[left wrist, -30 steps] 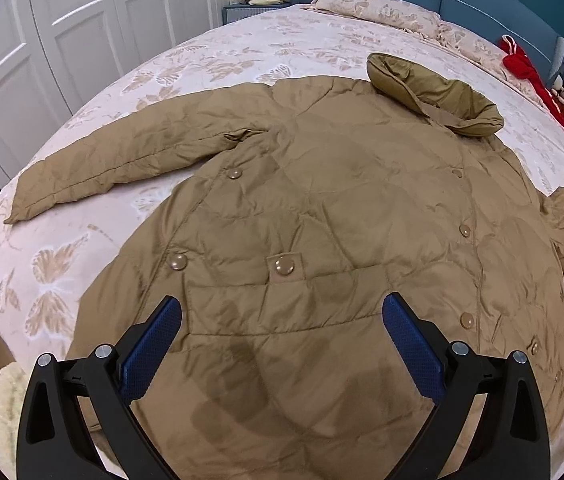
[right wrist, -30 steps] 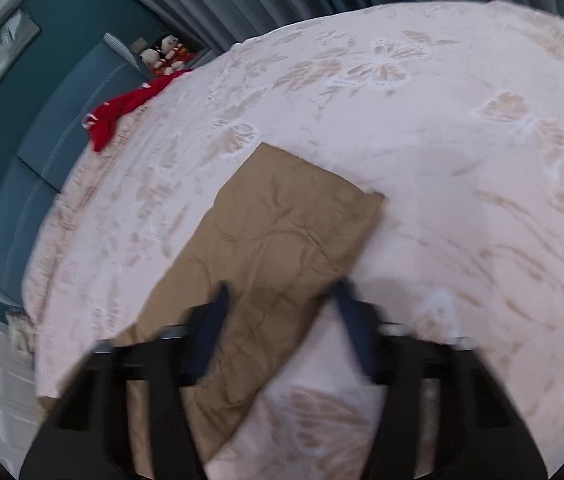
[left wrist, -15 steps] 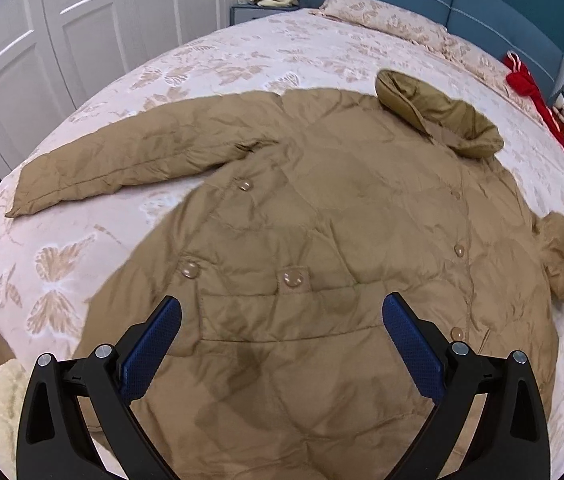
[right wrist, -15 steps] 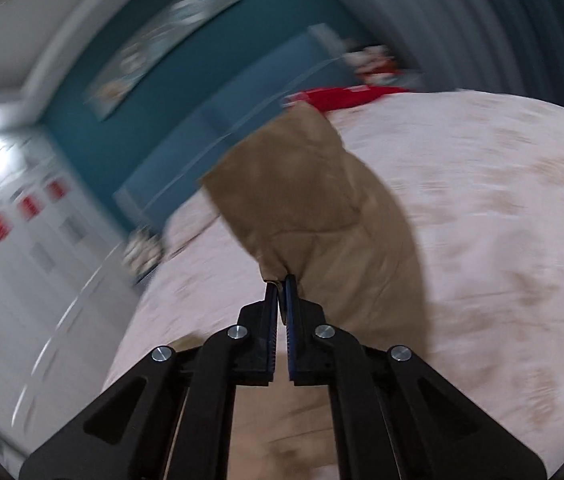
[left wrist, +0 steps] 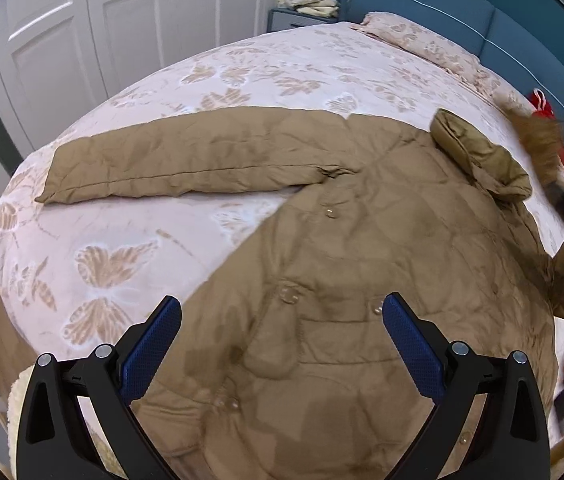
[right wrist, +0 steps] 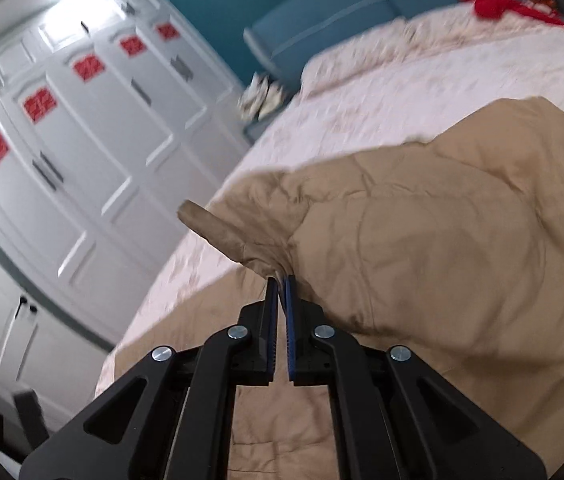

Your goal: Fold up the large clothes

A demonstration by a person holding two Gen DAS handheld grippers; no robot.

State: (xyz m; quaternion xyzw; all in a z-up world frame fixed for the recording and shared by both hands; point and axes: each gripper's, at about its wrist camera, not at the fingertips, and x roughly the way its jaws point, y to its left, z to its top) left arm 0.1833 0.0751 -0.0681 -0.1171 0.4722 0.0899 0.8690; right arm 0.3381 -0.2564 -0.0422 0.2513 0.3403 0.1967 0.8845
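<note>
Item: tan quilted coat, puffy, snap-buttoned, spread front-up on my butterfly-print bedspread. Since a second ago my right gripper has clamped shut on the right sleeve, which lay flat then and now hangs lifted and bunched above the coat body. My left gripper hovers with fingers spread, grasping nothing; the left sleeve lies flat.

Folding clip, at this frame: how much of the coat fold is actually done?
Barely begun. Done: the tan coat lies spread, front up and buttoned, on the bed. In hand: the right tool is shut on one sleeve's cuff, lifted over the coat body. Left: the other sleeve lies stretched out flat, the left tool hangs open and empty, and no body fold shows.
</note>
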